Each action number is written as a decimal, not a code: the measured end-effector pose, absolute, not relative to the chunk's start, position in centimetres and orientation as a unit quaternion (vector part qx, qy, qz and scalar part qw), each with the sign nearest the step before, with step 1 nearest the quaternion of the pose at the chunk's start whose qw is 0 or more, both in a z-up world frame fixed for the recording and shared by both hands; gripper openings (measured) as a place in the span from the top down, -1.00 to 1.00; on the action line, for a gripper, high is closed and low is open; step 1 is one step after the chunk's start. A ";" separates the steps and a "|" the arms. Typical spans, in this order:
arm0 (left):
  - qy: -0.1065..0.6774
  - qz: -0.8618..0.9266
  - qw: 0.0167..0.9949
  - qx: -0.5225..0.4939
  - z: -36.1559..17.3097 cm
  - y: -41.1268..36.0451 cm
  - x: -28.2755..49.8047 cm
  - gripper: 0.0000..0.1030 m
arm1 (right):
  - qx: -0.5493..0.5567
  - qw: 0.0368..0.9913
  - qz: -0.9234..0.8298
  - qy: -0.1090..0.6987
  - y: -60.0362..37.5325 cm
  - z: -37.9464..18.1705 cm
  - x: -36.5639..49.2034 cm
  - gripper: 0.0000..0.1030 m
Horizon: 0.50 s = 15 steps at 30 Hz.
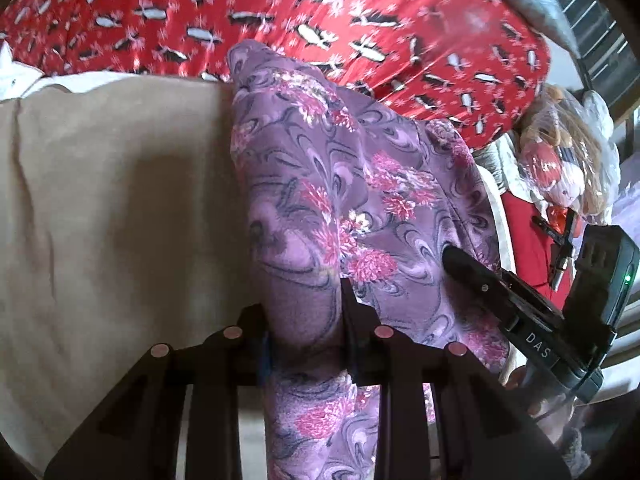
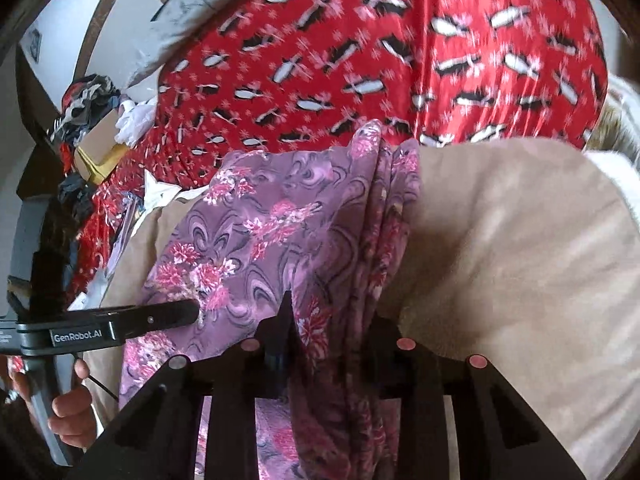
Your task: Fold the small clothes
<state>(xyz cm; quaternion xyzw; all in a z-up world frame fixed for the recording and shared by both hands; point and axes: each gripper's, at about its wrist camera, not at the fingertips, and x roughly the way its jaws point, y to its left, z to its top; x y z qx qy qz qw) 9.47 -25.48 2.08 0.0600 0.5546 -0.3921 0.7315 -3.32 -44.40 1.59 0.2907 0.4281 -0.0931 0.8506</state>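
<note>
A purple garment with pink flowers [image 1: 320, 184] [image 2: 280, 232] hangs over a beige cushion [image 1: 120, 200] [image 2: 520, 260], lifted in a ridge between both grippers. In the left wrist view my left gripper [image 1: 302, 300] is shut on a bunched fold of it, and the cloth trails down through the jaws. My right gripper [image 2: 332, 316] is likewise shut on a gathered, pleated edge of the same garment. Each gripper shows in the other's view: one black right finger [image 1: 460, 260] and one black left finger [image 2: 176, 314] press into the cloth from the side.
A red fabric with black and white shapes [image 1: 320, 20] [image 2: 400, 60] fills the background. Bagged plush toys [image 1: 560, 160] sit at the right. A pile of clothes and a box [image 2: 92, 120] lie at the left. A person's hand [image 2: 72, 404] holds the left gripper's handle.
</note>
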 end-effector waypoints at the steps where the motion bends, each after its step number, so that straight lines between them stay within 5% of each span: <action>1: 0.551 -0.393 0.733 0.060 2.6 -25.1 9.1 0.51 | 0.286 0.852 -0.095 0.428 -44.0 2.2 -3.6 0.42; 15: 0.537 -0.389 0.746 0.066 5.0 -18.0 4.6 0.51 | 0.274 0.859 -0.088 0.422 -36.8 6.9 -7.8 0.42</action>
